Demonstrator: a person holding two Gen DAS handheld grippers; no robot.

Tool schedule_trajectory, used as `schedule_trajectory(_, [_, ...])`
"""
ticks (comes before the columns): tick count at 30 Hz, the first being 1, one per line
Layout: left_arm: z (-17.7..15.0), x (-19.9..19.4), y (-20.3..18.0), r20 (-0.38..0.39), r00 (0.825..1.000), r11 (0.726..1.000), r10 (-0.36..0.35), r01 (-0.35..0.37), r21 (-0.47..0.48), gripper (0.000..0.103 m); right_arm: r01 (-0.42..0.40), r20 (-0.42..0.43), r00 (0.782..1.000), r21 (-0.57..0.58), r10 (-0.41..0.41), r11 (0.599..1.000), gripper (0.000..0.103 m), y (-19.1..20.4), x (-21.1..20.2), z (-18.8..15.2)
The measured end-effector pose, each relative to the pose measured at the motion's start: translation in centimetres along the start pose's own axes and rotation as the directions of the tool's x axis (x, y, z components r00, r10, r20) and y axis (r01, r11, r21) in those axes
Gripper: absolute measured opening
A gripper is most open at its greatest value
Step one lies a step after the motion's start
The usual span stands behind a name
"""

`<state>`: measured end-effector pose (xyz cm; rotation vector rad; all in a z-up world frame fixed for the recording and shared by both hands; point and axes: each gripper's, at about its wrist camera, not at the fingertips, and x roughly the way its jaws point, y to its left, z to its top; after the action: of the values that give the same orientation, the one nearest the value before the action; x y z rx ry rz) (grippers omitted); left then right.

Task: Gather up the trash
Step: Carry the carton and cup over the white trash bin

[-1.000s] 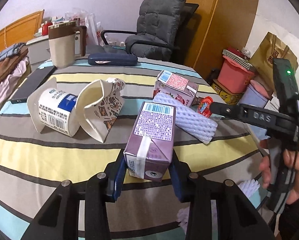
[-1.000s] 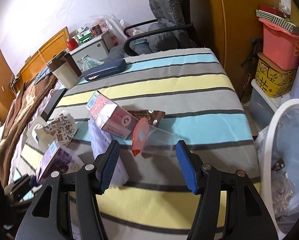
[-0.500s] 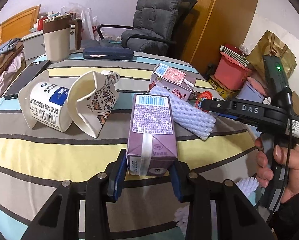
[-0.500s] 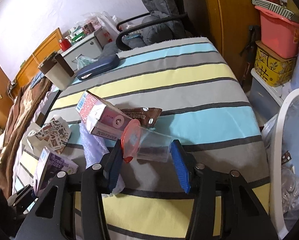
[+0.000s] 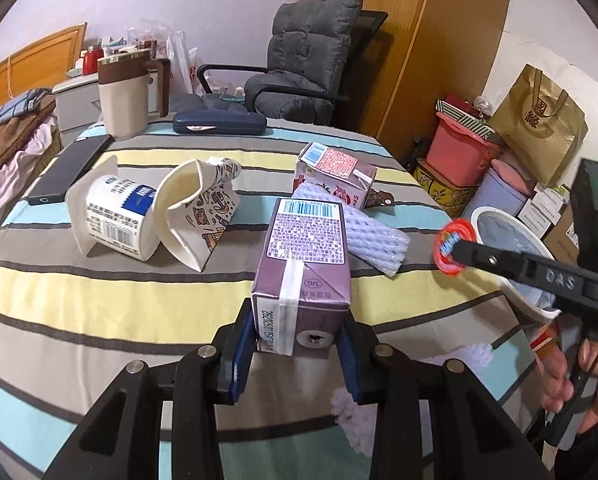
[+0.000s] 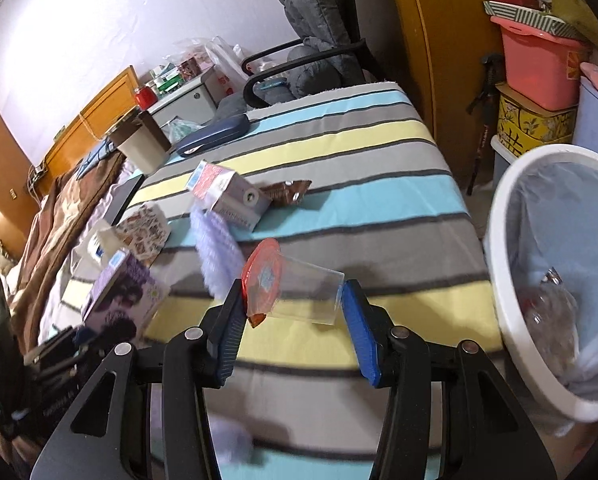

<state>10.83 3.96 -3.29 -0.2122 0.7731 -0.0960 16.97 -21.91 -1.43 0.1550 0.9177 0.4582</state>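
My left gripper (image 5: pixel 297 354) is shut on a purple drink carton (image 5: pixel 305 256) and holds it just above the striped table (image 5: pixel 79 304). The carton also shows in the right wrist view (image 6: pixel 125 292). My right gripper (image 6: pixel 293 322) is shut on a clear plastic cup with a red lid (image 6: pixel 291 286), lifted off the table beside a white trash bin (image 6: pixel 503 240). In the left wrist view the cup's red lid (image 5: pixel 453 246) shows at the right gripper's tip, in front of the bin (image 5: pixel 511 232).
On the table lie two crushed paper cups (image 5: pixel 115 216) (image 5: pixel 197 212), a pink carton (image 5: pixel 335 174), white foam netting (image 5: pixel 375 240), a brown wrapper (image 6: pixel 289 192), a phone (image 5: pixel 71 168), a blue case (image 5: pixel 219 124) and a mug (image 5: pixel 123 96). A grey chair (image 5: pixel 303 76) stands behind.
My right gripper closed on the clear cup, lifted it and carried it right toward the bin. My left gripper tightened on the purple carton and raised it slightly.
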Motion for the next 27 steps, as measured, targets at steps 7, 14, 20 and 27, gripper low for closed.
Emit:
schedule_trajectory(7, [-0.1, -2.4, -1.1, 0.032, 0.999, 1.000, 0.005, -0.006, 0.013, 0.037, 0.008, 0.034, 0.999, -0.016, -0.008, 1.000, 0.050, -0.1, -2.1, -0.8])
schedule_trajectory(14, [-0.1, -3.8, -3.0, 0.049, 0.999, 0.999, -0.018, 0.016, 0.044, 0.037, 0.017, 0.058, 0.998, -0.008, -0.017, 1.000, 0.050, -0.6, -3.4, -1.4])
schedule_trajectory(20, [0.1, -3.8, -4.6, 0.046, 0.998, 0.997, -0.039, 0.036, 0.064, 0.038, 0.033, 0.078, 0.996, 0.009, -0.033, 0.999, 0.050, -1.4, -4.3, -1.8])
schedule_trajectory(27, [0.8, -2.9, -7.3, 0.031, 0.996, 0.990, -0.086, 0.082, 0.111, 0.038, 0.063, 0.101, 0.993, 0.041, -0.067, 0.997, 0.050, -3.0, -5.4, -2.0])
